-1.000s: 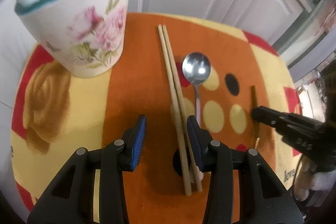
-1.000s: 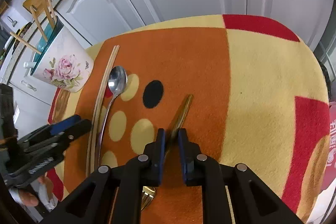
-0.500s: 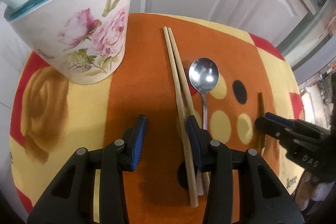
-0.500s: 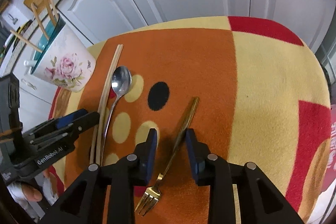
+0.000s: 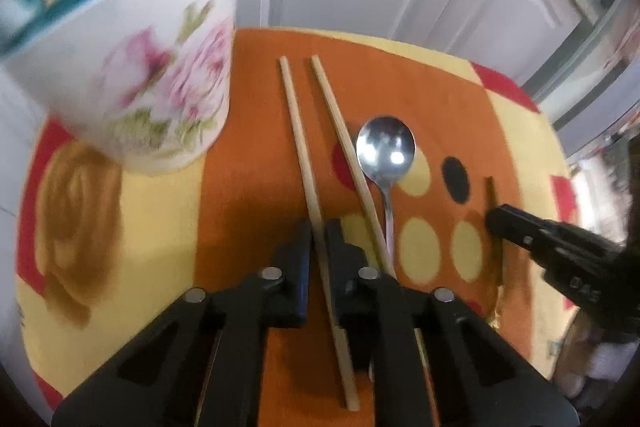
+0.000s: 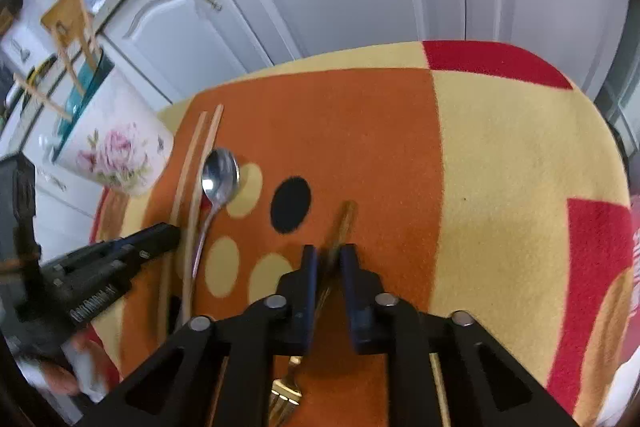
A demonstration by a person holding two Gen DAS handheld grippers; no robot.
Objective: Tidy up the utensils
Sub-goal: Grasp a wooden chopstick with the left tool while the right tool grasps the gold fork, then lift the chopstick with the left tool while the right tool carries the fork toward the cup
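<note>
Two chopsticks (image 5: 298, 147), one spoon (image 5: 385, 151) and one fork (image 6: 336, 251) lie on the bench (image 5: 248, 131) beside one floral pot (image 5: 132, 67). The left tongs (image 5: 319, 227) have just closed, pinching one chopstick; the right tongs (image 6: 329, 255) have just been closing on the fork's handle.

Floral pot (image 5: 132, 67) crowding left side

Bright indoor light, strong fisheye bending, dark corners.
The flowered pot (image 5: 132, 67) near the surface's left edge is motion-blurred; glare spots sit on the spoon (image 5: 386, 147); soft shadows fall beneath each tool.
</note>
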